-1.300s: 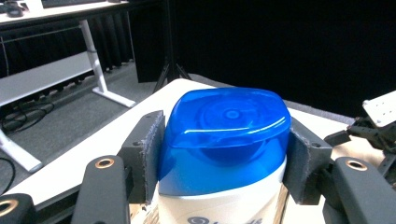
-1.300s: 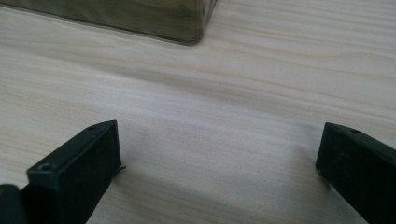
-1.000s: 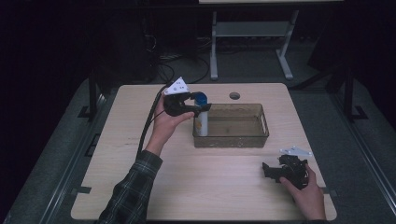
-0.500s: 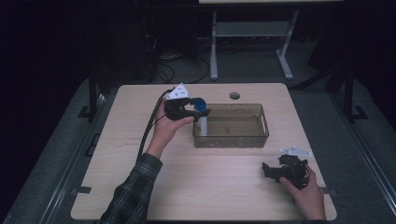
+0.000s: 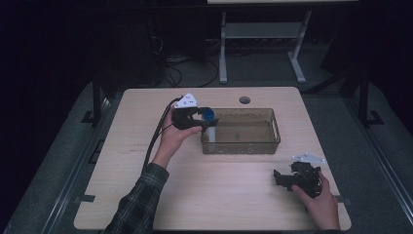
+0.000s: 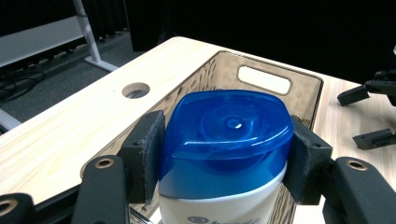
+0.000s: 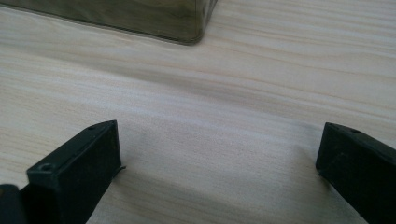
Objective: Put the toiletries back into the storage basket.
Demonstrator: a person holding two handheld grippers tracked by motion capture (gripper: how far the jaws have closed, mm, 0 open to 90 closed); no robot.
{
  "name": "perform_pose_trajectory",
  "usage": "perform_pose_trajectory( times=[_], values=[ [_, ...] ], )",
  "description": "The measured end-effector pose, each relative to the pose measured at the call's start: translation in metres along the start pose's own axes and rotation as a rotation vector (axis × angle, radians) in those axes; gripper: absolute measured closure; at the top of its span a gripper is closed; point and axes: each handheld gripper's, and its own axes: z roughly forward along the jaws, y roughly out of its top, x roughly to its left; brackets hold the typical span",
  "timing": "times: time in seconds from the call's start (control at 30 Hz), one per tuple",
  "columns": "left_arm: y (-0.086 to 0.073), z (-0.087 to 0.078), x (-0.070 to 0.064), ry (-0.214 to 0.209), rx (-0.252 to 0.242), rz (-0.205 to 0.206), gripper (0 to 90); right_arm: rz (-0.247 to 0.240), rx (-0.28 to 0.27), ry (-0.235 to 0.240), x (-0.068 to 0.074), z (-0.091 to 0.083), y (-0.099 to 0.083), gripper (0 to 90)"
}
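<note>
Since a second earlier, the left tool (image 5: pixel 203 118) had carried the bottle (image 6: pixel 224 154) slightly farther over the near-left corner of the bin (image 5: pixel 272 134), its pads (image 6: pixel 148 154) clamped on the blue cap (bottle upright). The right tool (image 5: pixel 287 179) stayed low on the tabletop (image 5: pixel 219 195), jaws spread wide, holding nothing.

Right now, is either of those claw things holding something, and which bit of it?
The left gripper clamps a white bottle by the sides of its blue cap, above the clear bin. The right gripper is open, holding nothing.
</note>
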Motion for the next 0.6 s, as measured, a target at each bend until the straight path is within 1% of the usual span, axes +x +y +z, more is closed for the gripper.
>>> perform_pose_trajectory(
  times=[0.23, 0.33, 0.4, 0.5, 0.6],
  values=[
    [-0.0012, 0.0002, -0.0016, -0.003, -0.006, 0.008, 37.7, 0.0, 0.0, 0.0, 0.0, 0.0, 0.0, 0.0],
    [-0.0019, 0.0007, -0.0015, -0.002, -0.011, -0.008, 37.3, 0.0, 0.0, 0.0, 0.0, 0.0, 0.0, 0.0],
    [-0.002, 0.0012, -0.0017, -0.012, -0.01, -0.018, 36.6, 0.0, 0.0, 0.0, 0.0, 0.0, 0.0, 0.0],
    [-0.0021, 0.0023, -0.0025, -0.026, -0.002, -0.022, 32.6, 0.0, 0.0, 0.0, 0.0, 0.0, 0.0, 0.0],
    [-0.0022, 0.0036, -0.0037, -0.026, 0.004, -0.03, 28.0, 0.0, 0.0, 0.0, 0.0, 0.0, 0.0, 0.0]
  ],
)
